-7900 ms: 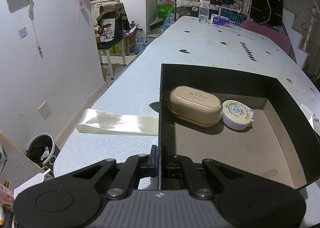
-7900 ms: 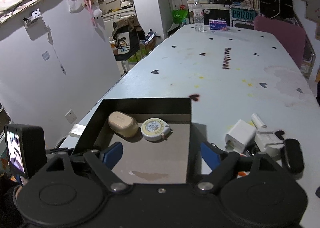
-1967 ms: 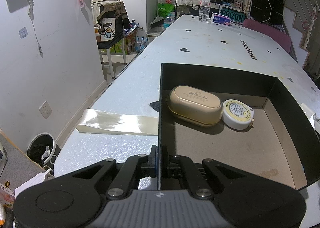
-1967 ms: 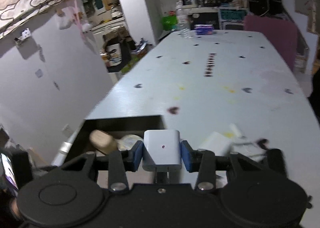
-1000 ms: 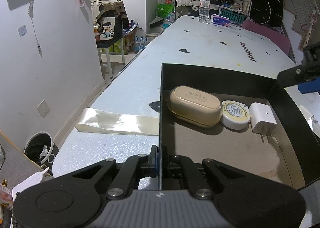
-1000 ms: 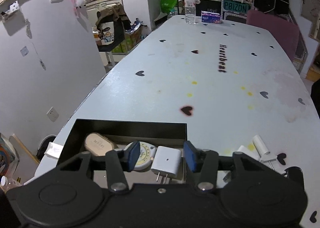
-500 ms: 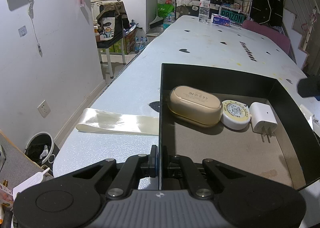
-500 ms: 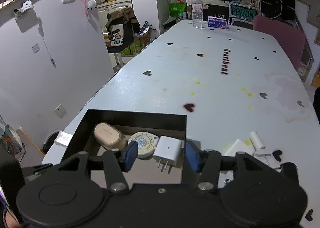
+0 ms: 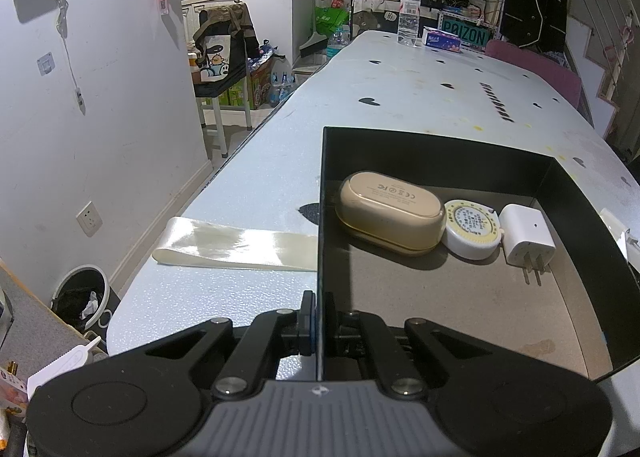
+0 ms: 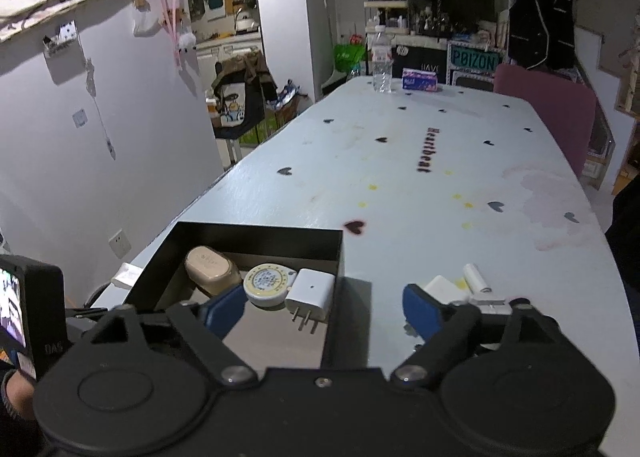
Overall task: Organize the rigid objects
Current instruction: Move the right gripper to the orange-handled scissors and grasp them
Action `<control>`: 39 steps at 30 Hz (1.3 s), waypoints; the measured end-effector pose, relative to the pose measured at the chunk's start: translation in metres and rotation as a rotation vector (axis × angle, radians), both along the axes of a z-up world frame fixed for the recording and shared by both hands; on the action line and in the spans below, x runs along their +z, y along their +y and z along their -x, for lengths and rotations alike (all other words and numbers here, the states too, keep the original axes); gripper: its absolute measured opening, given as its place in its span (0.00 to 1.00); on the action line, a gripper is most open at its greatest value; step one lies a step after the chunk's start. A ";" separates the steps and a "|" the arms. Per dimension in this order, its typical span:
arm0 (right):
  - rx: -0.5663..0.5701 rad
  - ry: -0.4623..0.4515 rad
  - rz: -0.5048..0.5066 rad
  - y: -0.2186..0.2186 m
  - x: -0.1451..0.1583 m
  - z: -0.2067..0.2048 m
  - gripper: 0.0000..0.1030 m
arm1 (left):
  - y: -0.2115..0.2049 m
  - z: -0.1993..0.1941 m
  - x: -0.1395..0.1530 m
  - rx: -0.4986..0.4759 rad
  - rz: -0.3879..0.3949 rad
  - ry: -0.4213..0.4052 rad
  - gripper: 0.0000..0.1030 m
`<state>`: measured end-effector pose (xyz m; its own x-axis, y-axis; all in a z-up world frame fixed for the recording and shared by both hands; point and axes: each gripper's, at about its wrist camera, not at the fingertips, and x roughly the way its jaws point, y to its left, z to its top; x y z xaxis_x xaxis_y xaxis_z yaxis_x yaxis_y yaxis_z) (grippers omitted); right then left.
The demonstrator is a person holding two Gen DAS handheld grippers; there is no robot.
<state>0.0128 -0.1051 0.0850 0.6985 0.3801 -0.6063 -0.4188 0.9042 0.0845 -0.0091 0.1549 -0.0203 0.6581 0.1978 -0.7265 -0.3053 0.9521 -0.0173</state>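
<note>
Inside the shallow black cardboard box (image 9: 440, 149) on the pale heart-printed table (image 10: 440, 193), we see a beige oval case (image 9: 390, 213), a round white tape measure (image 9: 472, 229) and a white plug-in charger (image 9: 526, 235) side by side. Our left gripper (image 9: 318, 317) pinches the box's wall. Our right gripper (image 10: 324, 309) is opening, its jaws wide and nothing between them.

The near half of the black box's (image 9: 440, 149) floor is left free; at twelve o'clock it is blocked by the beige case (image 9: 390, 213), tape measure (image 9: 473, 228) and charger (image 9: 527, 237).
</note>
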 end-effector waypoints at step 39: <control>-0.261 0.228 0.042 -0.080 -0.111 -0.035 0.92 | 0.000 0.000 0.001 0.004 -0.011 0.006 0.02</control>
